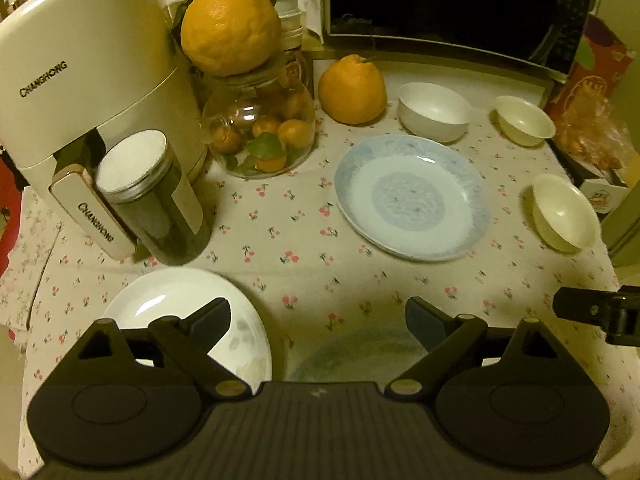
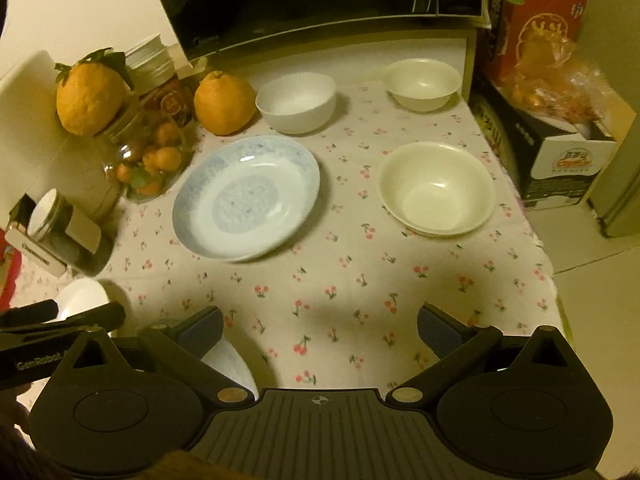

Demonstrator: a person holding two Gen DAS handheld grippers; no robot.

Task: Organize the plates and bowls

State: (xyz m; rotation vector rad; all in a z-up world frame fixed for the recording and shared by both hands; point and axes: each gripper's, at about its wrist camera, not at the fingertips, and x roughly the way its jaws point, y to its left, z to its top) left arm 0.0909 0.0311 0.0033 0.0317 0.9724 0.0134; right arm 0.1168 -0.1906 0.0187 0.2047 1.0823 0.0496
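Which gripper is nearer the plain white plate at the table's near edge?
Left. The left gripper has one finger over the white plate; the right gripper sits farther to its right, above bare tablecloth.

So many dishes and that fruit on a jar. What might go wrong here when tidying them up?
1. The big orange sits loose on top of the glass jar; a bump nearby could roll it off.
2. The white plate lies near the table's front edge, partly under the left gripper, so a careless nudge might push it off.
3. The cream bowl is close to the table's side edge.
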